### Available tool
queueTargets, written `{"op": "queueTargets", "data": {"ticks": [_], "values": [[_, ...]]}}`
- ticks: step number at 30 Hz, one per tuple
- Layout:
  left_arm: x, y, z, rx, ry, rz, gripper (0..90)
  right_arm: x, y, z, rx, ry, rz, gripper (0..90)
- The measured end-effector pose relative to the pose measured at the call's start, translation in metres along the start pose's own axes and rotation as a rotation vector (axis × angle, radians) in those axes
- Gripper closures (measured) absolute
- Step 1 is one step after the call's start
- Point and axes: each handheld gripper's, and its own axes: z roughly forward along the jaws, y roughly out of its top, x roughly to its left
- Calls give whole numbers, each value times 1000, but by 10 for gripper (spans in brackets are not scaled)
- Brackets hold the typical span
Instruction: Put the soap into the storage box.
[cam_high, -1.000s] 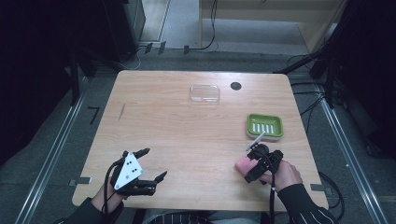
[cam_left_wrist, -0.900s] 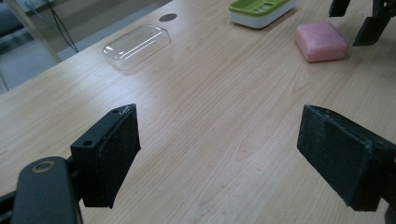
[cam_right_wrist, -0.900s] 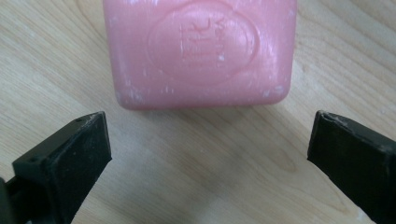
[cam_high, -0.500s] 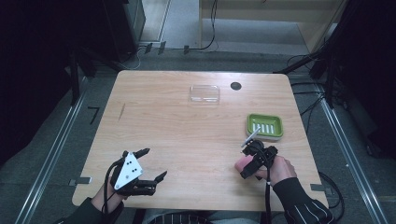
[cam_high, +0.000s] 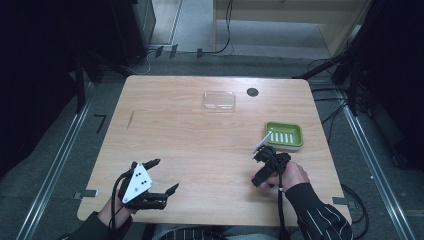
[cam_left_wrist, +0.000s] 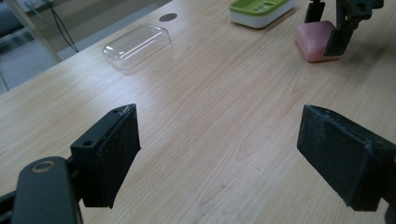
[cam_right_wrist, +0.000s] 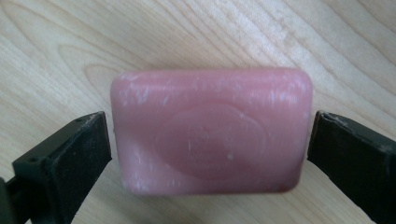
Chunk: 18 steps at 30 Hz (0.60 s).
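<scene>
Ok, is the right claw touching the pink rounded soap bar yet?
Cannot tell. In the right gripper view the right claw straddles the pink rounded soap bar on the wooden table; both jaws sit right at its ends, with neither gap nor contact plain.

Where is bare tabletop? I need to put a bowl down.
Free: the wide middle between the clear plastic lid and the left gripper, and the whole left side. Crowded: the right, where the right gripper straddles the pink soap bar beside the green soap dish.
</scene>
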Motion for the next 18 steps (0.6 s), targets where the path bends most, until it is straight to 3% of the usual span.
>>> {"op": "queueTargets", "data": {"ticks": [12, 18], "values": [[0, 0, 0, 2, -1, 2, 140, 2, 10, 10, 35, -18, -5, 0], [0, 0, 0, 1, -2, 3, 140, 2, 10, 10, 33, -19, -1, 42]]}}
